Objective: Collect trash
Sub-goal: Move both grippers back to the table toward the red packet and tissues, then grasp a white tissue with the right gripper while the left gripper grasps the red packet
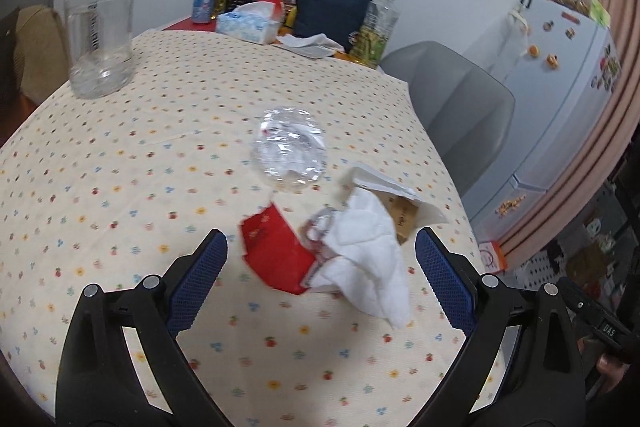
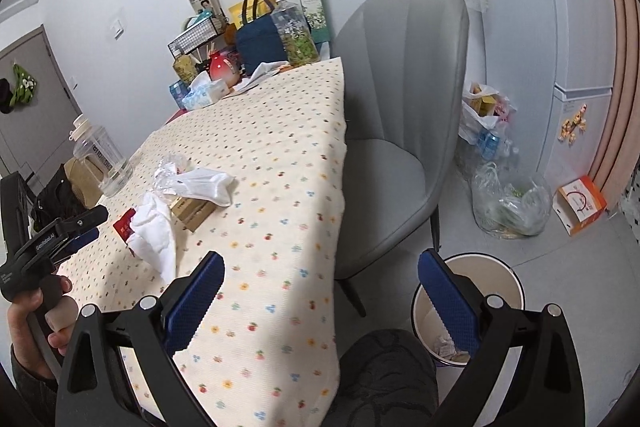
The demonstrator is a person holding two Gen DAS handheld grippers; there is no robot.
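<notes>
Both claws gaped empty, the left gripper framing a limp, light tissue and a stiffer red packet at lower centre of the table, best pinched at a bunched fold, while only the right gripper view showed the bin at lower right.

Clear jug upright on dotted tablecloth. Far end: tissue box, navy bag, soda can. Grey chair beside table, fridge w/ magnets.
</notes>
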